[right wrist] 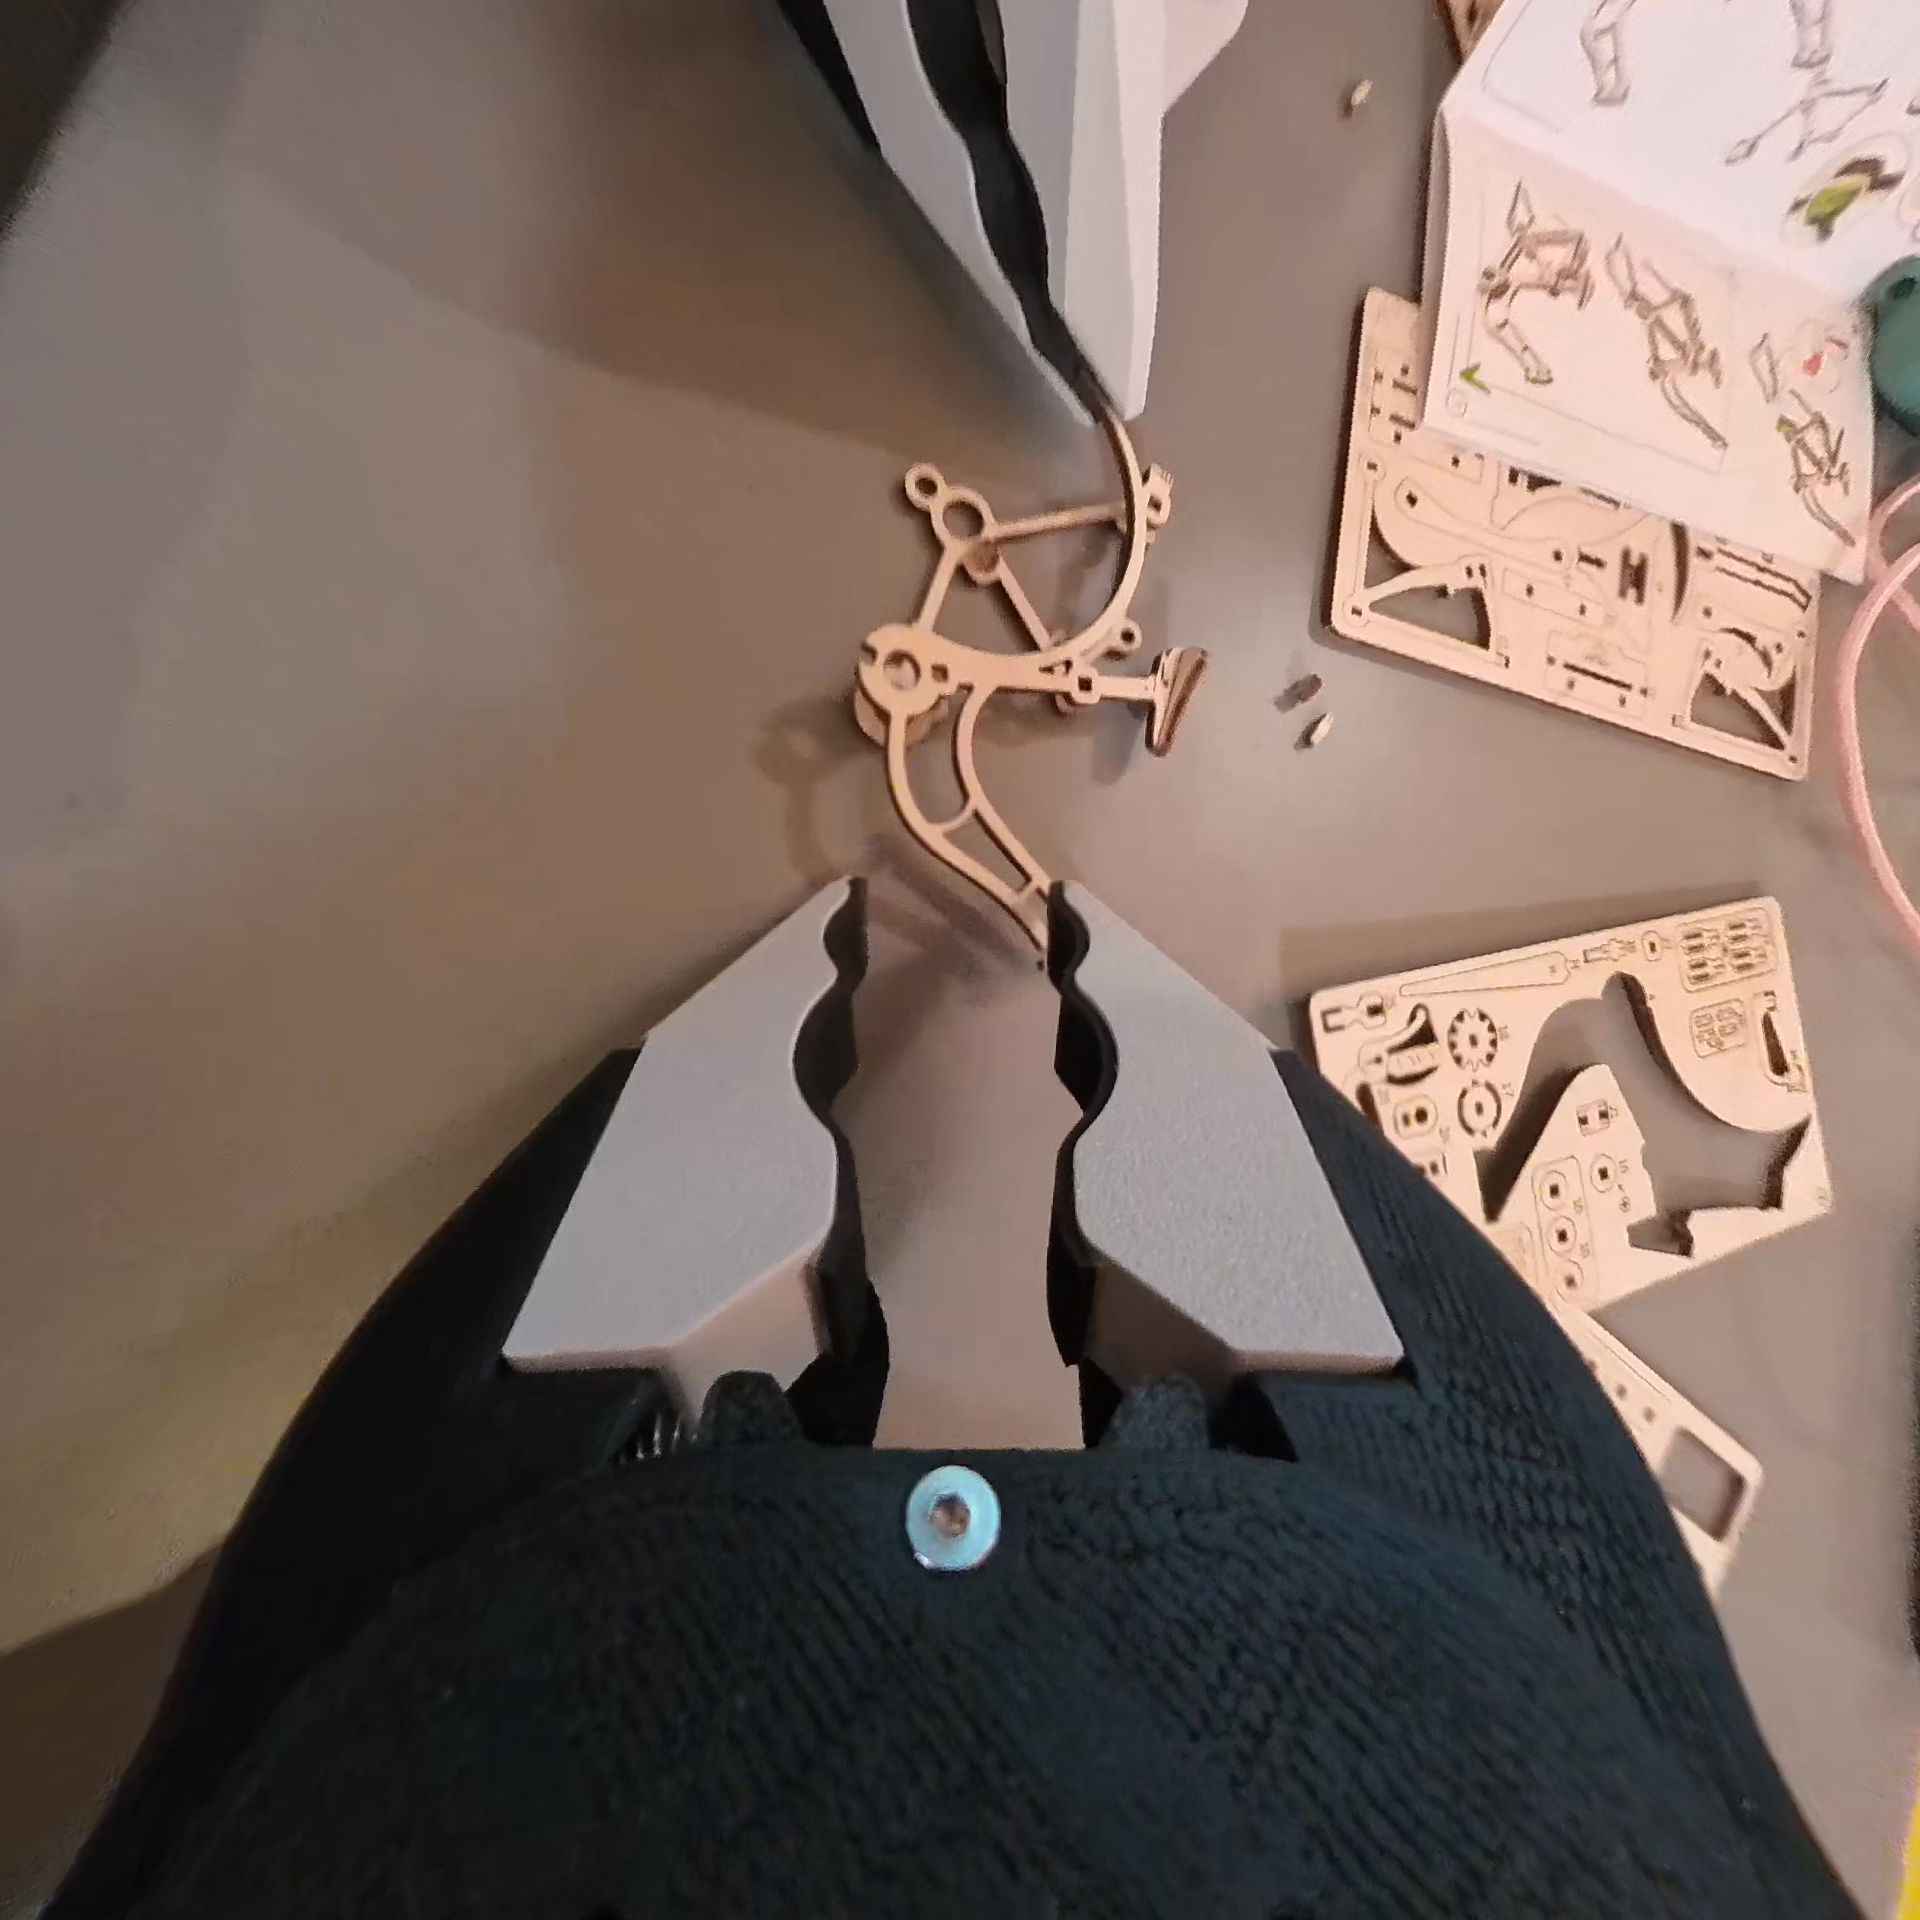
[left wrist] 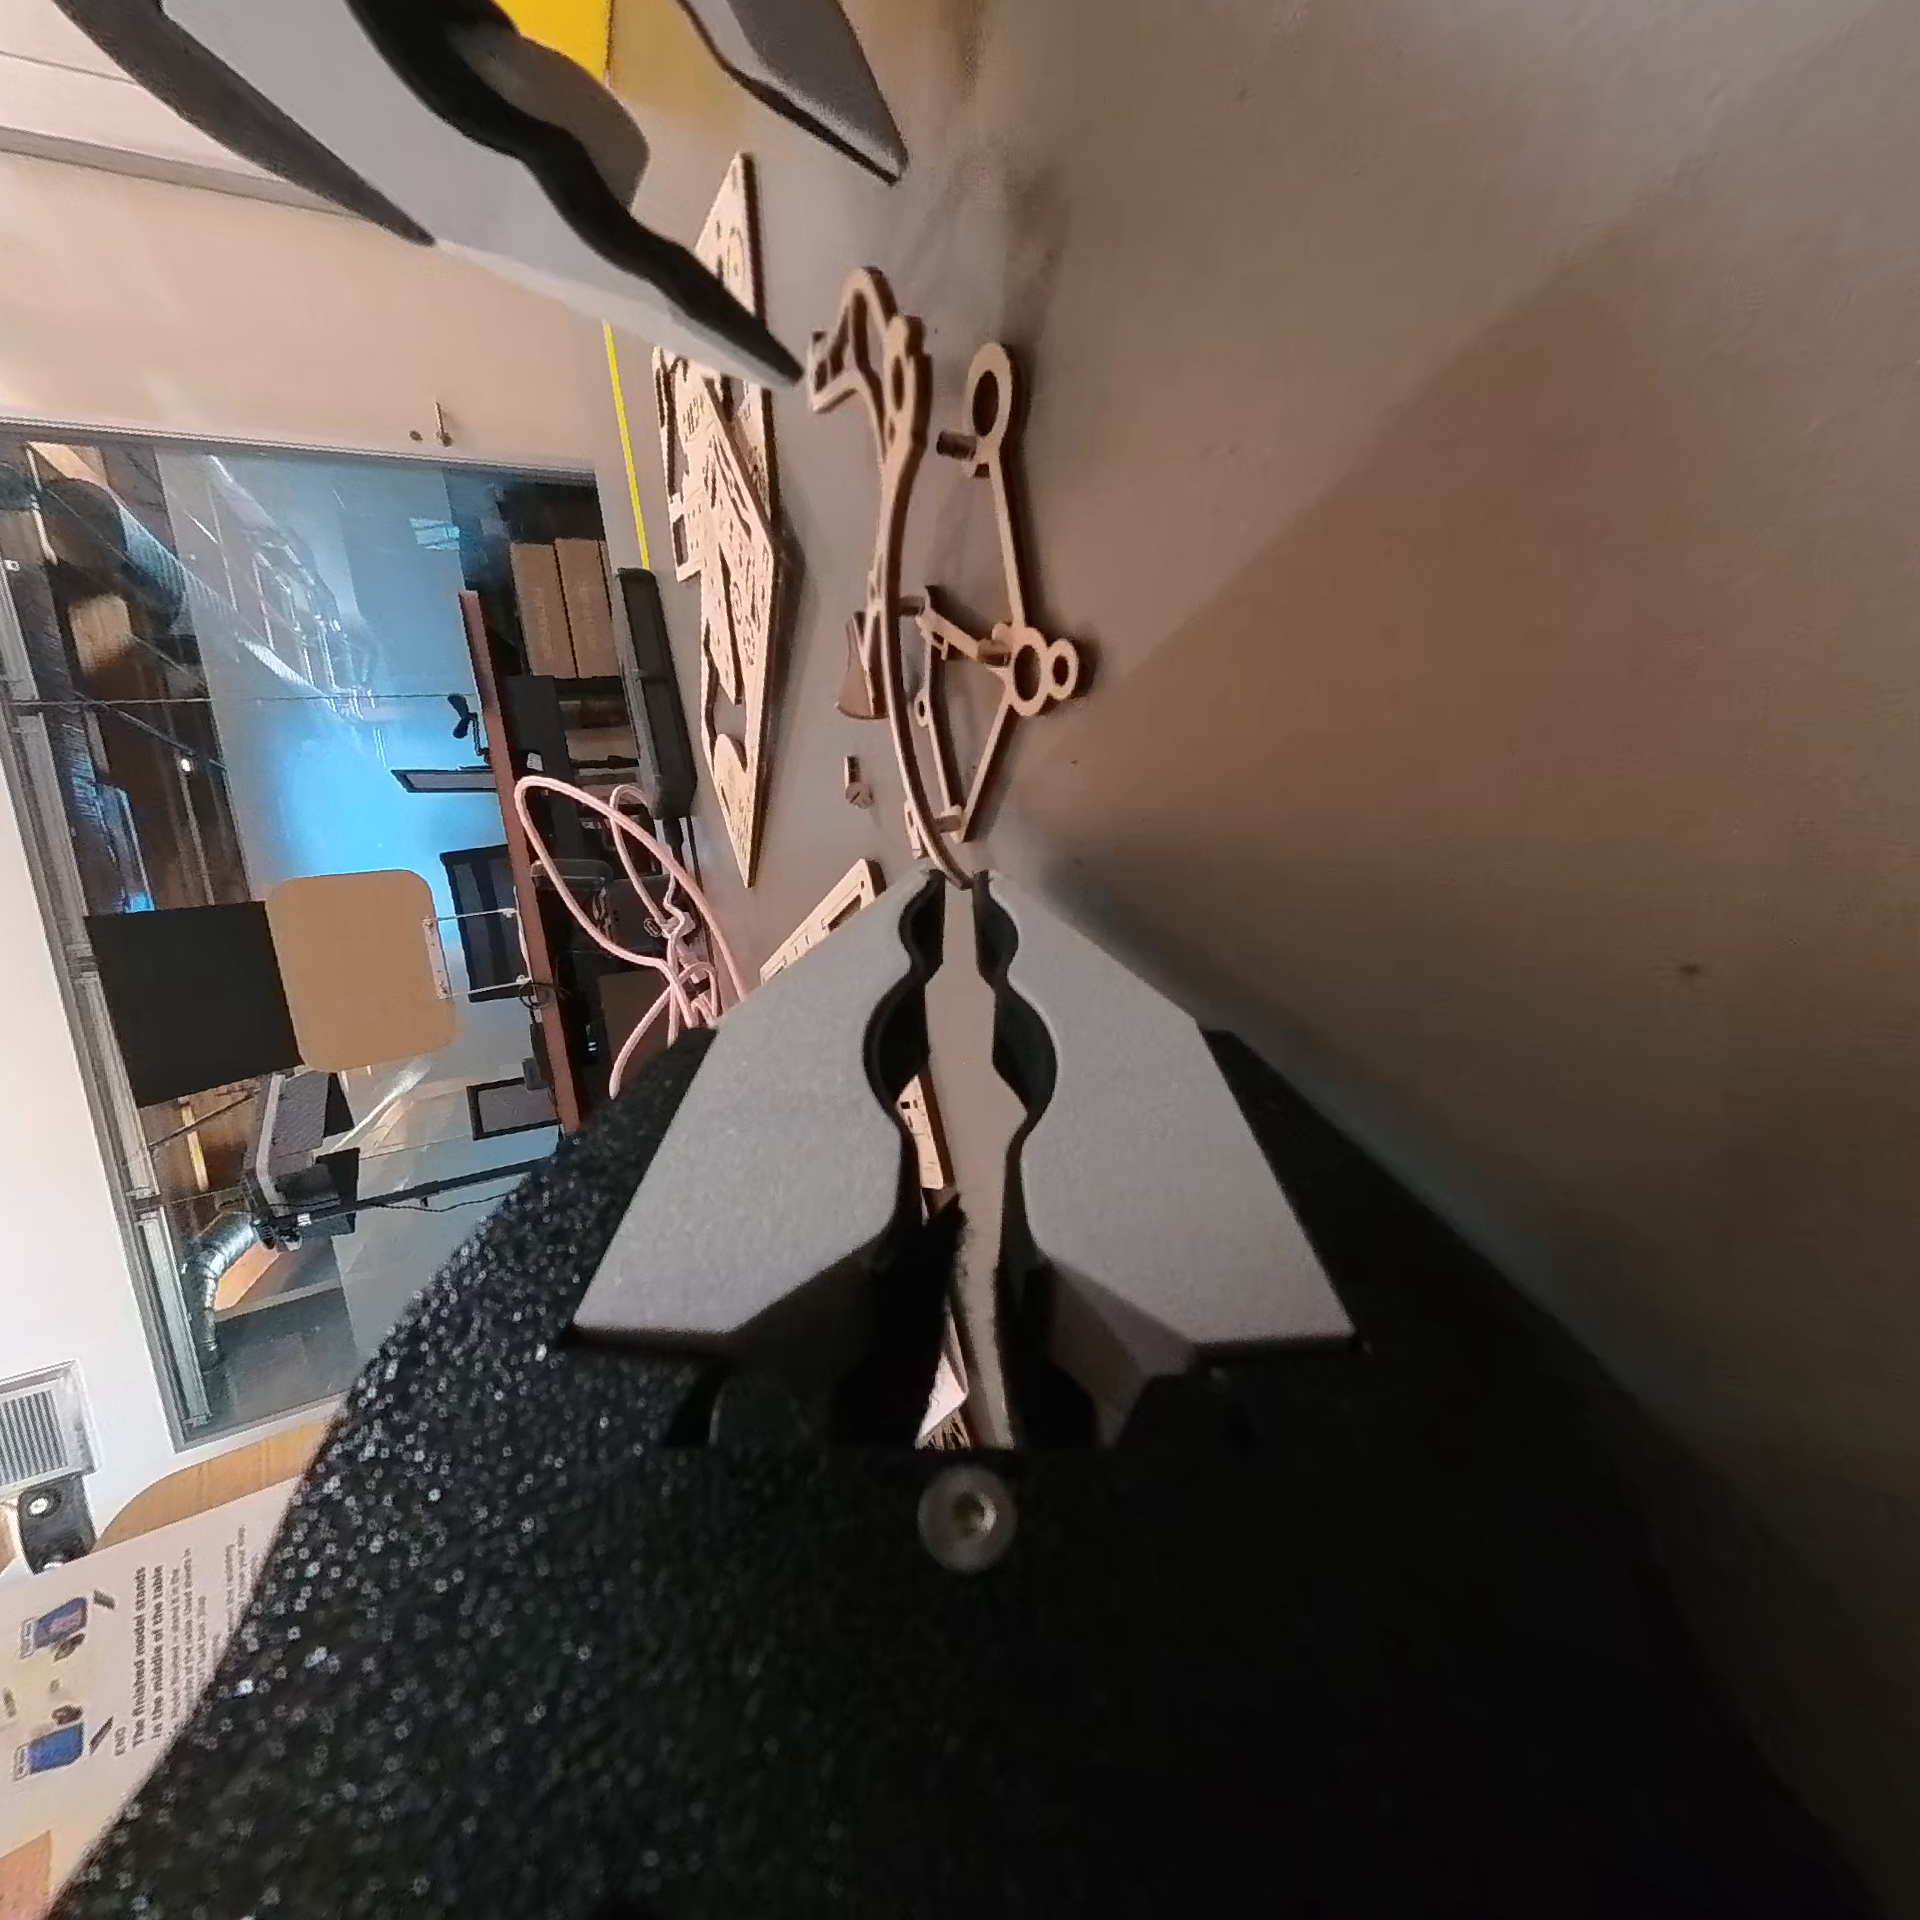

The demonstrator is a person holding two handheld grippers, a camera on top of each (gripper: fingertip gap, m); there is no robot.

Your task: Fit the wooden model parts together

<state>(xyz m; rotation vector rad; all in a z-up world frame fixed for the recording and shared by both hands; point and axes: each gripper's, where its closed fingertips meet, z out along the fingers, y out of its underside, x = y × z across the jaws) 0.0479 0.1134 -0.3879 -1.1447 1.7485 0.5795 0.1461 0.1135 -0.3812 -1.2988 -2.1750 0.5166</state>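
Both claws work one wooden model (right wrist: 997, 644) lying mid-table (right wrist: 364, 520): my left gripper (left wrist: 958, 881) pinches its thin curved far end, my right gripper (right wrist: 956, 914) stands wide at its near leg. Pins and a pedal are fitted; the cut sheets (right wrist: 1558, 644) on the right hold plenty more.
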